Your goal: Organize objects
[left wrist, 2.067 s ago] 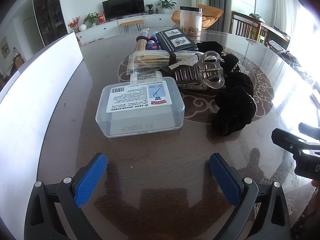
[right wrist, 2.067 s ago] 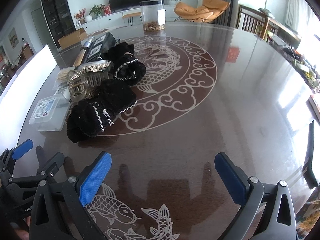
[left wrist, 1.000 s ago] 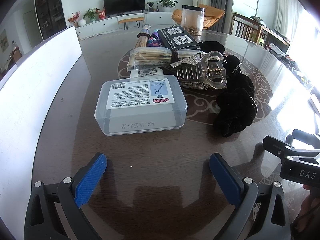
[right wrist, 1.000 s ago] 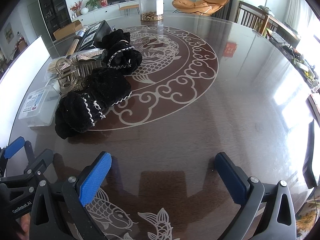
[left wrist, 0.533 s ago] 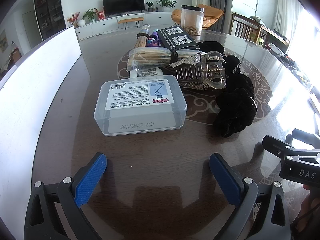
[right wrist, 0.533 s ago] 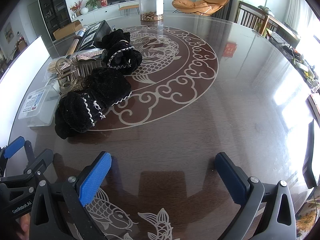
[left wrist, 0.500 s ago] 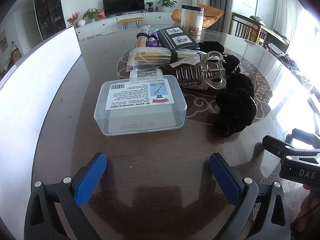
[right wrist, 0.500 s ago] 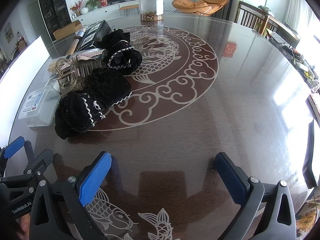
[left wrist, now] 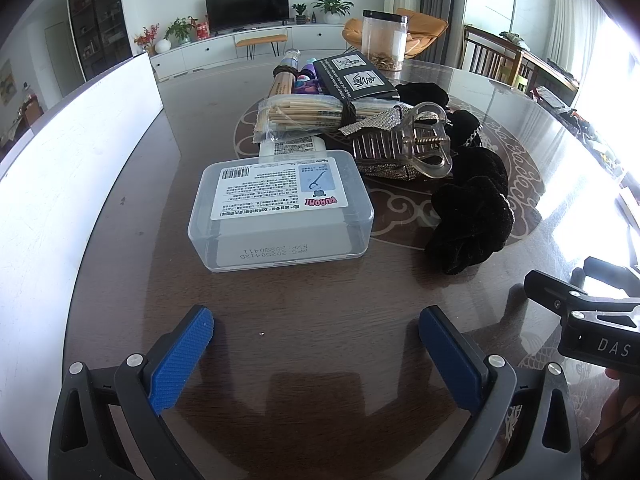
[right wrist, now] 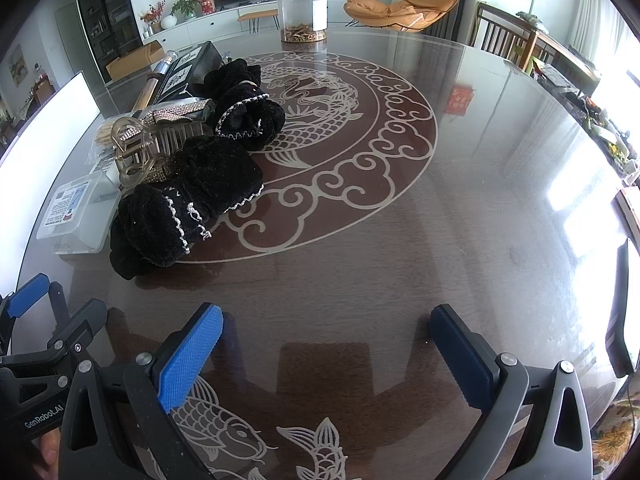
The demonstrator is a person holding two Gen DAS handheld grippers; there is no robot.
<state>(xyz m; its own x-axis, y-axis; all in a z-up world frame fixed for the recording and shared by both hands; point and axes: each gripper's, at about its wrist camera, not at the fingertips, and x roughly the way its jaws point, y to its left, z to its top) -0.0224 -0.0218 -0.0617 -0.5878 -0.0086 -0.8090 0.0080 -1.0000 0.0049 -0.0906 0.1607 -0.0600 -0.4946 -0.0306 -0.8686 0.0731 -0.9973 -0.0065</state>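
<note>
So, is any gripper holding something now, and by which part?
Nothing is held. The left gripper and right gripper are both open above the table.

left wrist: table (left wrist: 320,300) viewed low, forward, near | right wrist: alongside, same direction | shared: black scrunchie (left wrist: 472,220) (right wrist: 188,204)

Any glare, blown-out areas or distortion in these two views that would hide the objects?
Left wrist view: window side at right blown out, the white board bright, yet the box label reads sharp. Right wrist view: strong glare on the glass table at right; the black scrunchies lose detail. Both views: fisheye bending and dark corners.
</note>
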